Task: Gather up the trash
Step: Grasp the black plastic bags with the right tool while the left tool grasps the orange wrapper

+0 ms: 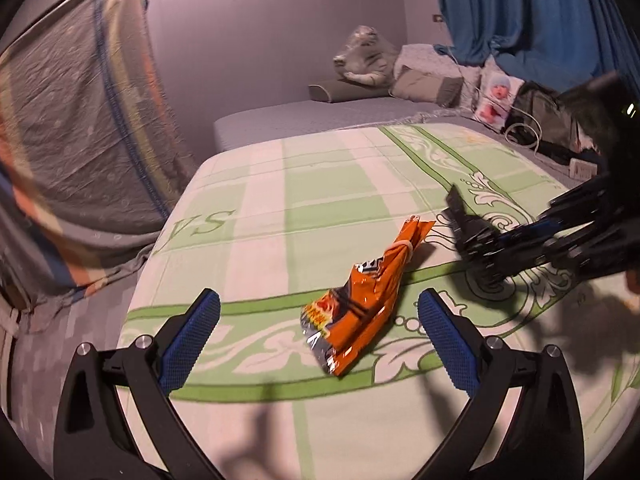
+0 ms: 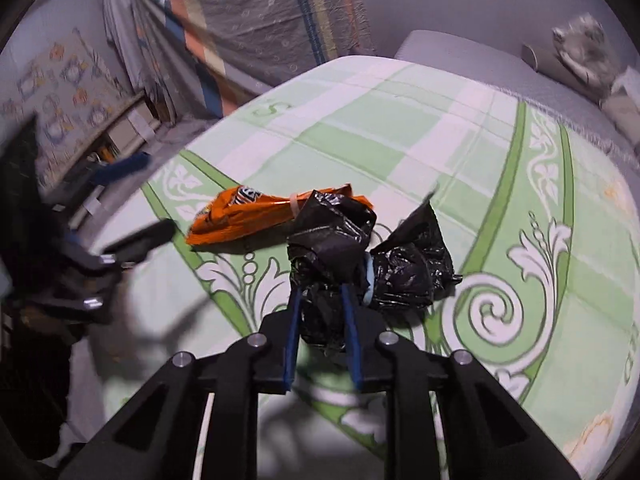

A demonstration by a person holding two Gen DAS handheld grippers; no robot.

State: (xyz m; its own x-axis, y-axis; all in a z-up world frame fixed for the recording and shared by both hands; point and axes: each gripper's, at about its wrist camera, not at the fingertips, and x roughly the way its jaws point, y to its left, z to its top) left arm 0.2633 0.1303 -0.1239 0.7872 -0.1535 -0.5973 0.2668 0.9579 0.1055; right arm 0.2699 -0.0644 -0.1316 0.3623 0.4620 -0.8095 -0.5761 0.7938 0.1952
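Left gripper: jaws wide open, hanging over the bed, holding nothing.
Right gripper: jaws closed on a crumpled black trash bag.
Snack wrapper: orange, tied with a band, lying flat on the green patterned sheet near the bed's front edge, between the left jaws but untouched.
Bag position: bunched on the sheet just beside the wrapper's far end.
Risk: the bag is pinched as a wad, so its mouth may stay shut.
Risk: thin foil may slide under closing jaws, or they may snag the sheet.
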